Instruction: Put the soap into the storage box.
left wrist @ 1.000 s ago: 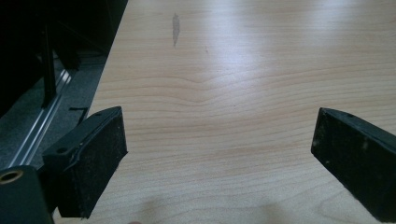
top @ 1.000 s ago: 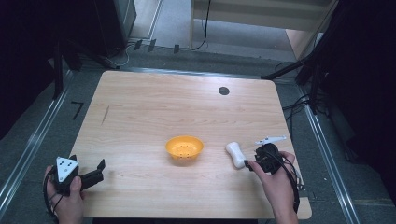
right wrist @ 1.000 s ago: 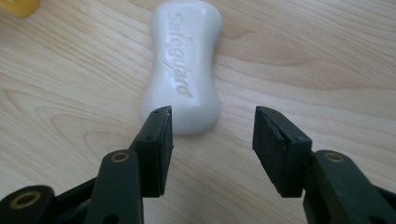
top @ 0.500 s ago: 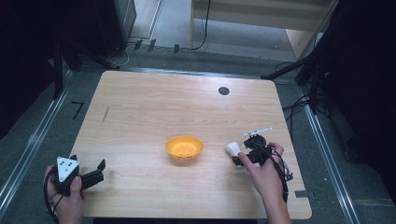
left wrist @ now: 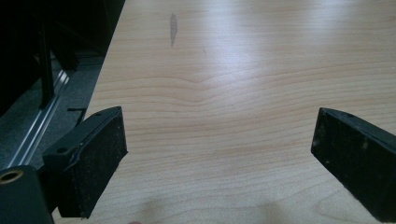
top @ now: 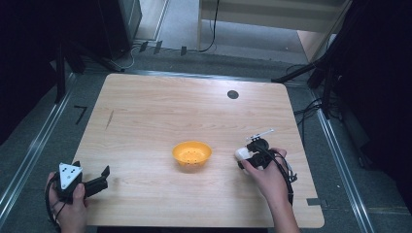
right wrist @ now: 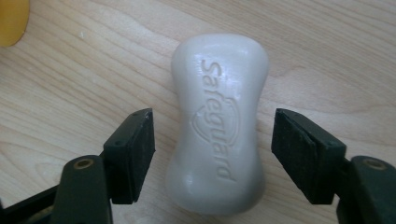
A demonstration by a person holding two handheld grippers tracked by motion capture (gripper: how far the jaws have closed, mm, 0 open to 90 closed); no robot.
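Soap bar (right wrist: 218, 126) lying flat on the counter (top: 194, 116), now between the right gripper (right wrist: 212, 156) jaws, which have just been closing but stand clear of both sides: grasp imminent. Left gripper (left wrist: 219, 154) jaws wide, empty

From the high view we looked forward and down on the whole wooden table (top: 160, 121), from above the person's side and rather far. The left gripper view sat very low and close over the same table (left wrist: 224, 93), facing along its left edge toward the far side. The right gripper view looked almost straight down, very near, on the soap bar (right wrist: 218, 126) and a corner of the yellow bowl (right wrist: 11, 21), which we also saw in the high view, soap (top: 241, 154) and bowl (top: 192, 154).
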